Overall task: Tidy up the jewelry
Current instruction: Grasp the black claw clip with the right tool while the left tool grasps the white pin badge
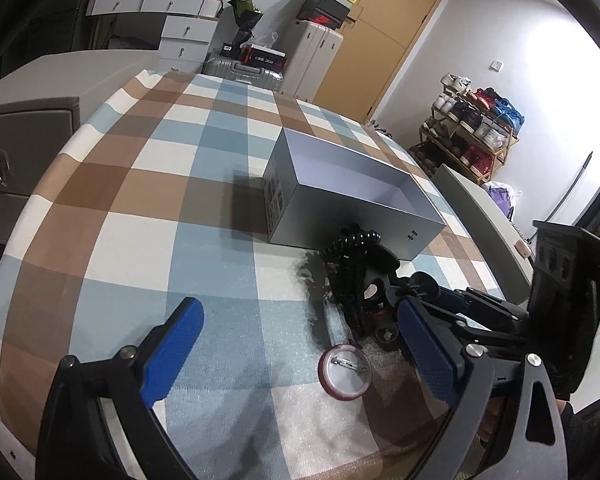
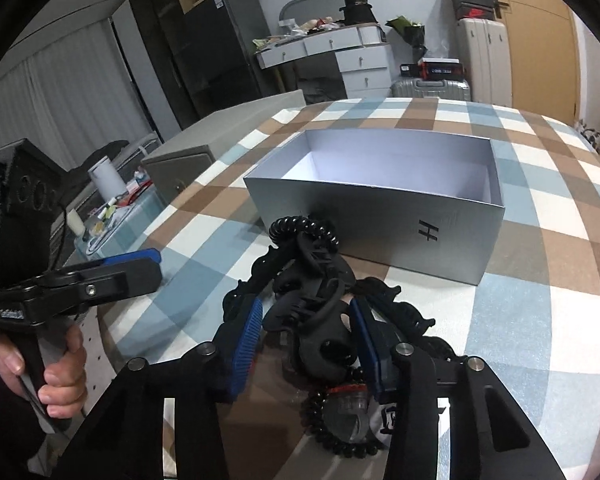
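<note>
Right gripper (image 2: 304,332) has its jaws around a black hair claw (image 2: 316,316) in the pile just in front of the grey box (image 2: 380,208); full clamp unclear. Left gripper (image 1: 296,344) is spread wide, holding nothing, over the pin badge (image 1: 345,372). Box looks empty, so sorting has barely begun.
</note>
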Tool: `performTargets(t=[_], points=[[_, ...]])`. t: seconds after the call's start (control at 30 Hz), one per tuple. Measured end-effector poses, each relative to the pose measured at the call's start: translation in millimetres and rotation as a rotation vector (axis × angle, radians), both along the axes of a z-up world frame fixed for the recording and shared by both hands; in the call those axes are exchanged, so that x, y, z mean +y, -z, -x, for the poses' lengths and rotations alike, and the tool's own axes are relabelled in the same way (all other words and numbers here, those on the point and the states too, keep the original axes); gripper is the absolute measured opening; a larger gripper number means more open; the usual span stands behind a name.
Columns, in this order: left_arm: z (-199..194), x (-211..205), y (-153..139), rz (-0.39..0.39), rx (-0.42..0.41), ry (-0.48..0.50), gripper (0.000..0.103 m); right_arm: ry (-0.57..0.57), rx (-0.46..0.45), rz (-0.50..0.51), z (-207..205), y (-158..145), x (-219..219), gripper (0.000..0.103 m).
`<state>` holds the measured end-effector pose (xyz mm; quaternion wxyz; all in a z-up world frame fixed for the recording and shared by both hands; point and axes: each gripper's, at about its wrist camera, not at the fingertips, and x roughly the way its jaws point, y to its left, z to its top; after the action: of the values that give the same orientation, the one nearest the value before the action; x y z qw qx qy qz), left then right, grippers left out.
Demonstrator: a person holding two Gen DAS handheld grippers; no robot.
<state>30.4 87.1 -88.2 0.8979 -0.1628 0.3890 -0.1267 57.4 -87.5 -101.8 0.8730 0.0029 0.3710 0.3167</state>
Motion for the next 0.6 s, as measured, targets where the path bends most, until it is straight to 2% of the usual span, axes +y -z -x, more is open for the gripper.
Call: performTargets(t=[0.2,0.4,0.53,0.6], points=[[-10.7,-5.6,0.6,0.038,0.015,0.055,0.095,0.007,-0.01,-0.081,1.6,-7.5,-10.7,0.04],[-31.2,-22.5,2.1,0.064,0.05,0.156,0.095,0.058,-0.049,-0.192,1.3,-19.8,-37.3,0.04],[-41.3,-29.3,8.8,0.085,0.092,0.194,0.095,0.095,-0.031,-0.27,-4.7,-23.0,-59.2,0.04],[-43.1,-29.4,12.6,0.102,0.115,0.205,0.09,0.11,-0.036,-0.275,-6.0,-24.1,-65.3,0.04]])
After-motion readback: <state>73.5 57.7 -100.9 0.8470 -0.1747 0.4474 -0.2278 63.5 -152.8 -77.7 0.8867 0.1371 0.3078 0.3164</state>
